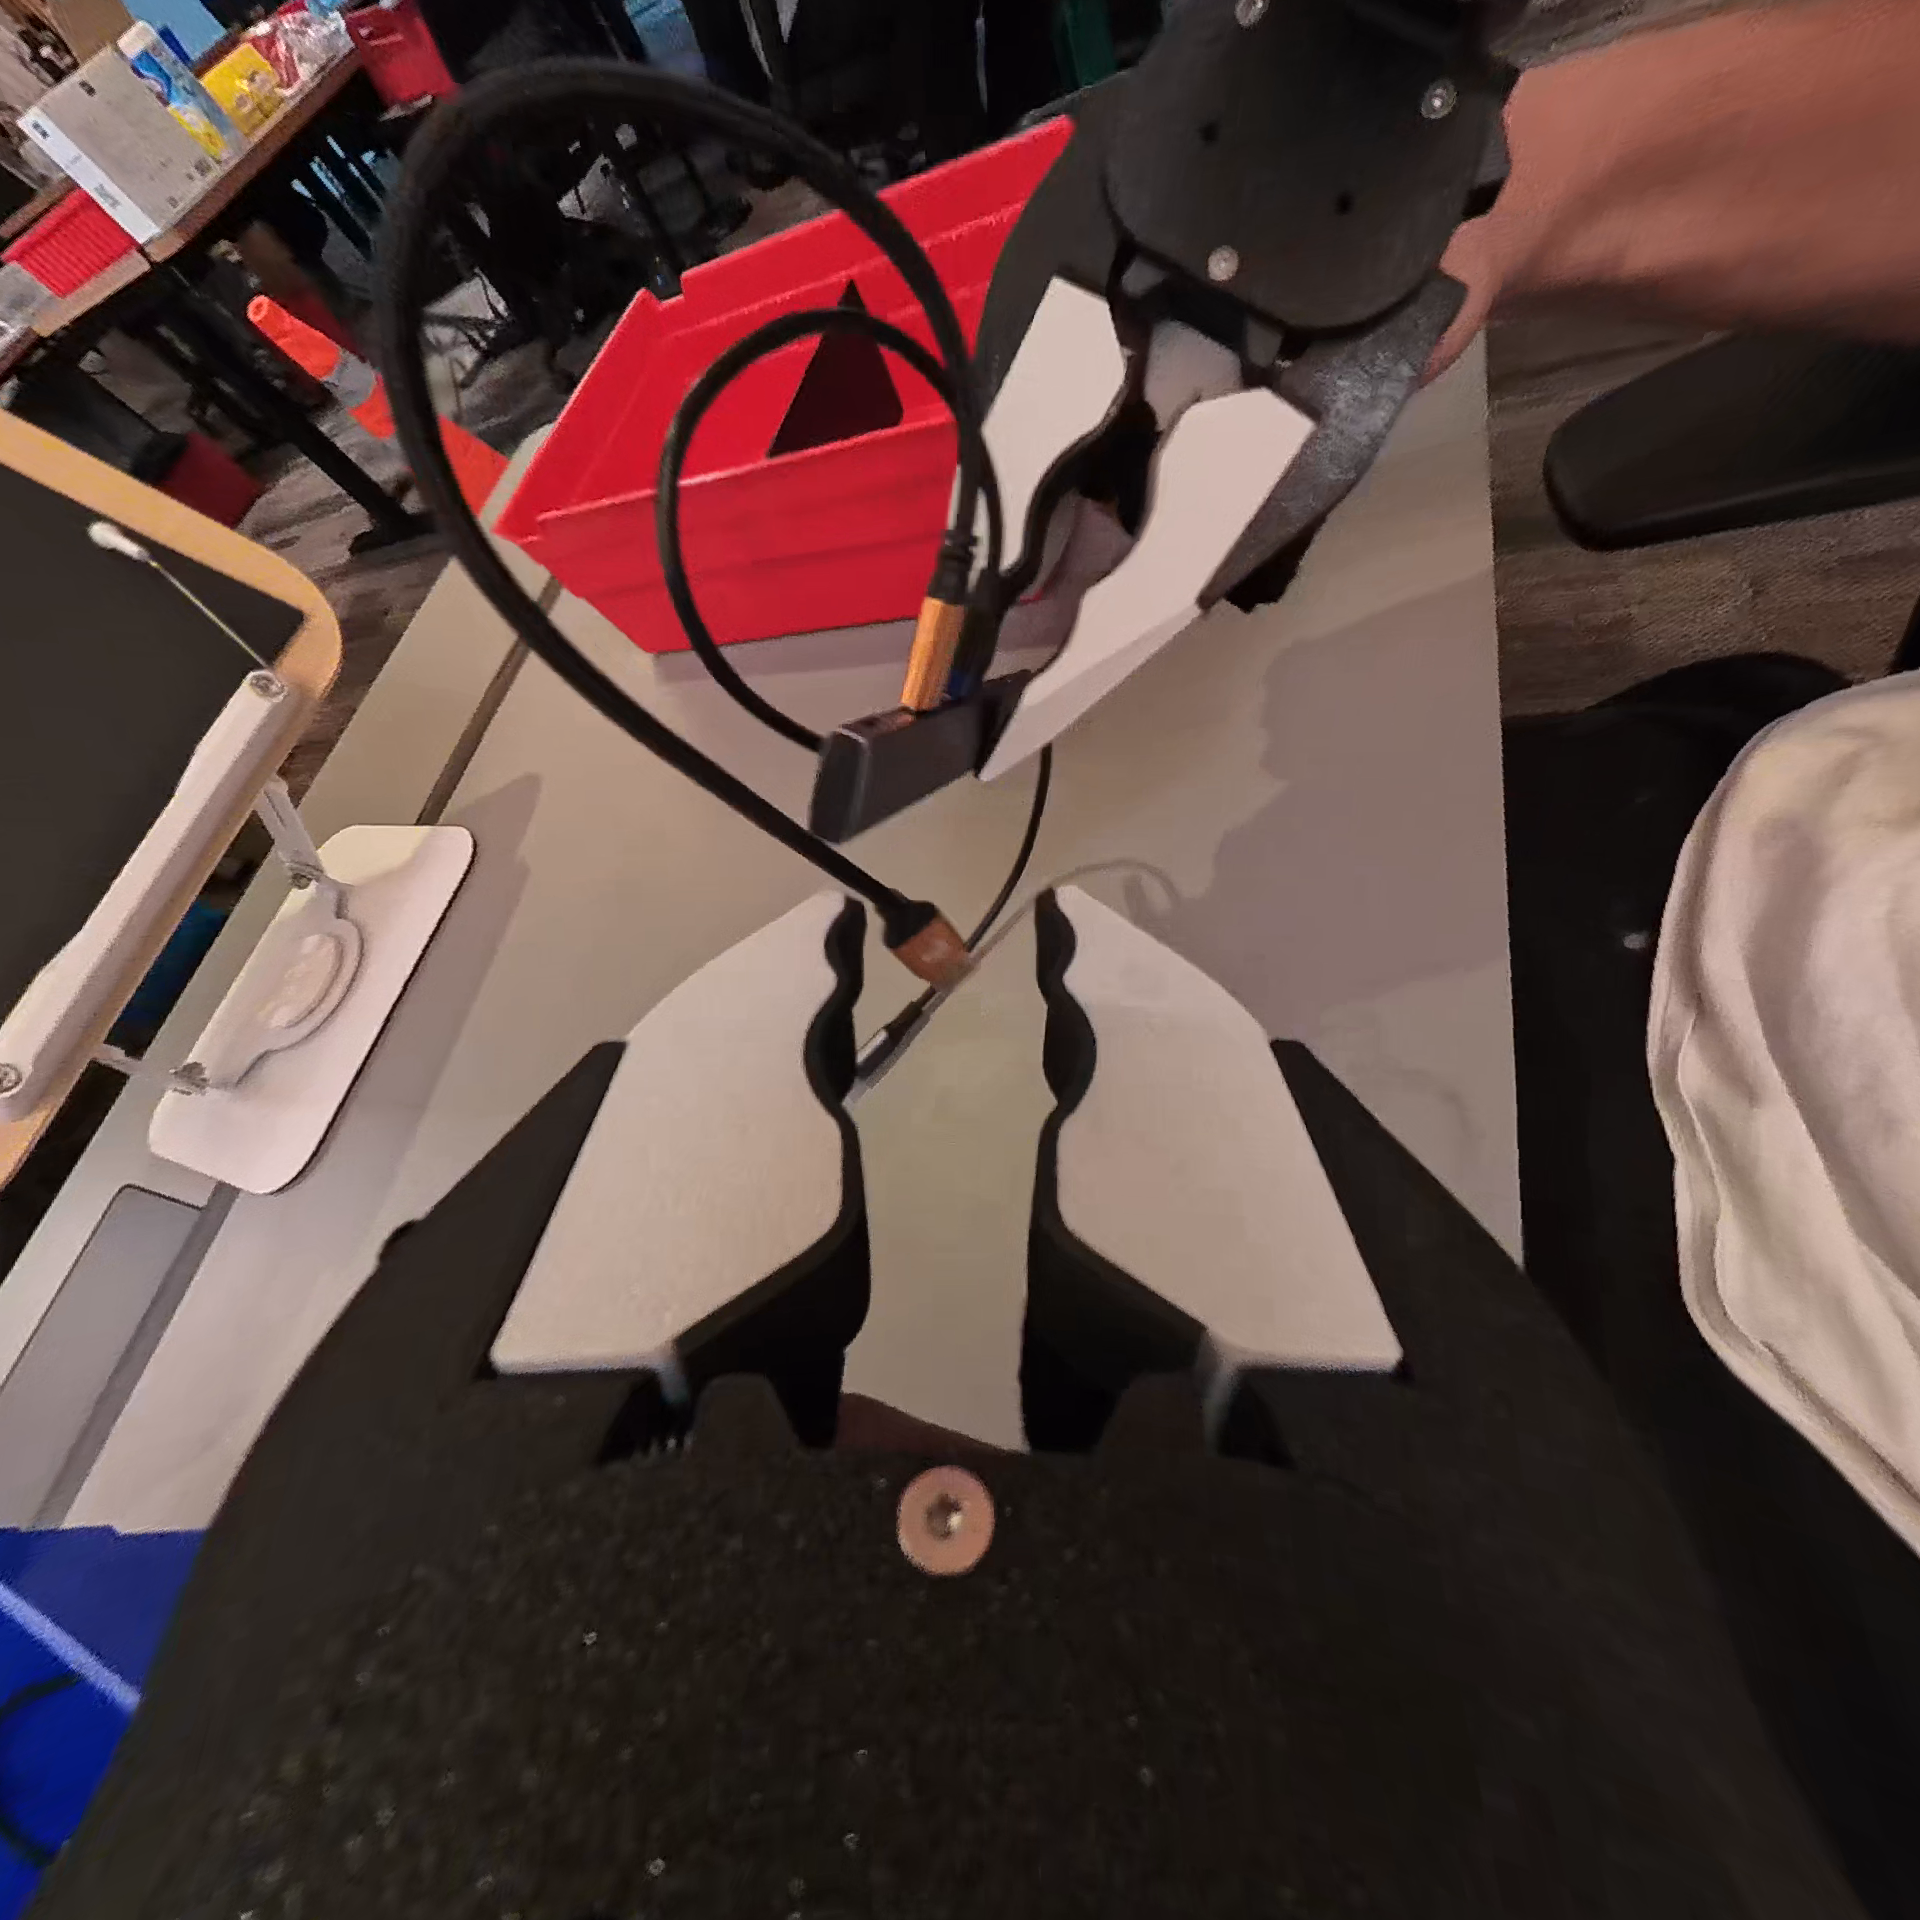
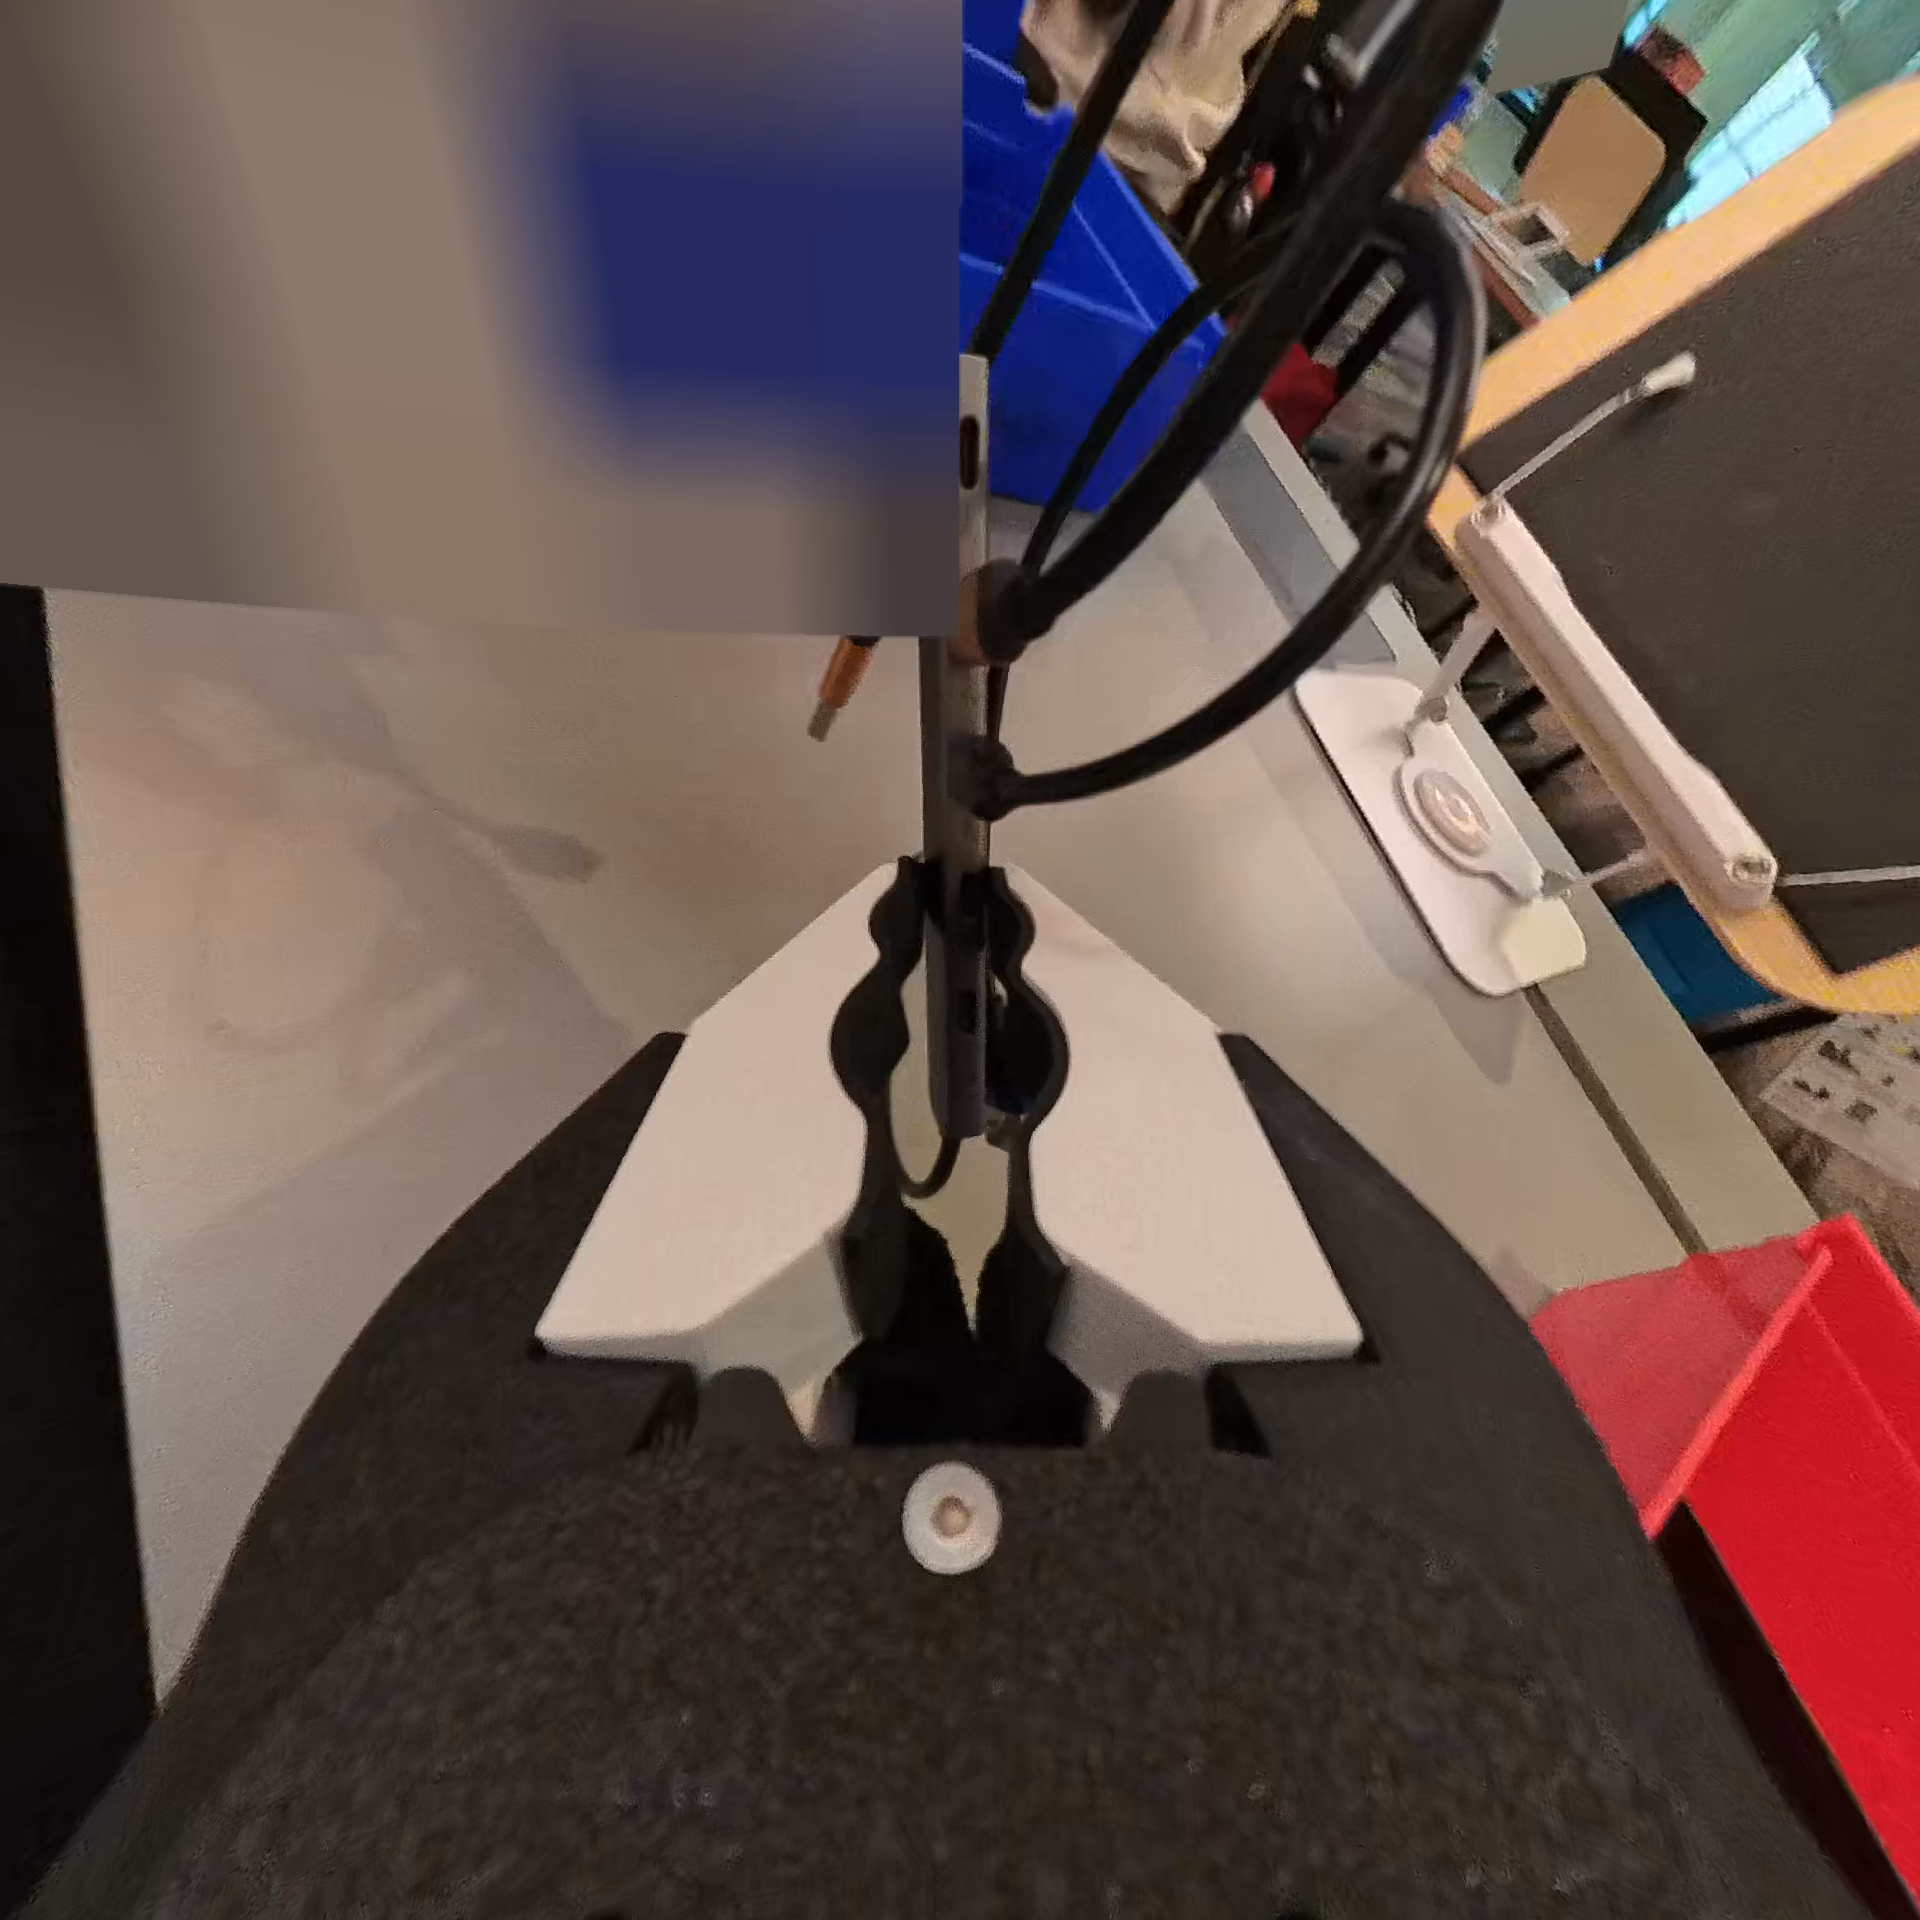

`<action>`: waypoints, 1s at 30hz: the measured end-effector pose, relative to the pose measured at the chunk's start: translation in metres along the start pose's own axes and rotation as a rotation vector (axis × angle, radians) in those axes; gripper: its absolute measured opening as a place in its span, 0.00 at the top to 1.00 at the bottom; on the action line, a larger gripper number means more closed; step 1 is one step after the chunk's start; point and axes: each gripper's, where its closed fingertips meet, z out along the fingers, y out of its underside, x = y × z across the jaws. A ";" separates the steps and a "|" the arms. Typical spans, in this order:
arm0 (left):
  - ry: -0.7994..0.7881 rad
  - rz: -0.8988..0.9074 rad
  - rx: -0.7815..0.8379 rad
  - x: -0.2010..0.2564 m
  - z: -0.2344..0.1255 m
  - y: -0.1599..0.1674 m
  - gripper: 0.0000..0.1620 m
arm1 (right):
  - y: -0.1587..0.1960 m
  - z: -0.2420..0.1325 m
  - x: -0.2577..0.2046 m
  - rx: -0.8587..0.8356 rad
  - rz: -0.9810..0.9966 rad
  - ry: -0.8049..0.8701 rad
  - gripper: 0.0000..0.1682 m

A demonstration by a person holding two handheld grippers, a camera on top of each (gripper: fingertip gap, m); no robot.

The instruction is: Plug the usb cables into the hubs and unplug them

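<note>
Pale grey tabletop [image 1: 644, 810] runs under both tools. Your right gripper [image 2: 951, 883] has its jaws clamped on one dark USB hub [image 2: 961, 831], lifted at frame centre so its ports face out. Two black cables hang there: one plugged in, one with a free orange-collared plug [image 1: 928, 943] between your left gripper's [image 1: 948, 914] parted jaws, unpinched. One red bin [image 1: 790, 499] sits behind.

We see a pale grey bench [image 1: 1299, 810] under soft indoor light. At its far end stands a red bin [image 1: 790, 540], and a blue bin [image 2: 1081, 312] sits at the near corner. Beside the bench stands a black panel with a rounded wooden rim [image 1: 312, 634]. Farther back, a wooden table [image 1: 239, 166] carries boxes, with an orange cone [image 1: 312, 353] near its legs.
</note>
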 end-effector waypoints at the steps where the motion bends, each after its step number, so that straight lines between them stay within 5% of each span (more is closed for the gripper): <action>1: -0.004 0.005 -0.015 0.001 -0.001 0.000 0.80 | 0.006 0.002 0.005 -0.033 0.033 0.020 0.94; 4: 0.000 0.000 -0.001 0.003 -0.006 -0.012 0.79 | 0.019 0.003 0.014 -0.079 0.063 0.053 0.94; 11: 0.032 -0.032 -0.013 0.003 0.002 -0.001 0.78 | -0.017 -0.001 -0.031 0.104 0.017 -0.152 0.94; 23: 0.144 0.021 0.029 0.028 0.010 0.001 0.94 | -0.011 0.003 -0.045 0.073 -0.071 -0.189 0.94; 30: 0.141 0.095 0.017 0.038 0.014 -0.004 0.94 | -0.018 0.001 -0.055 0.090 -0.069 -0.239 0.94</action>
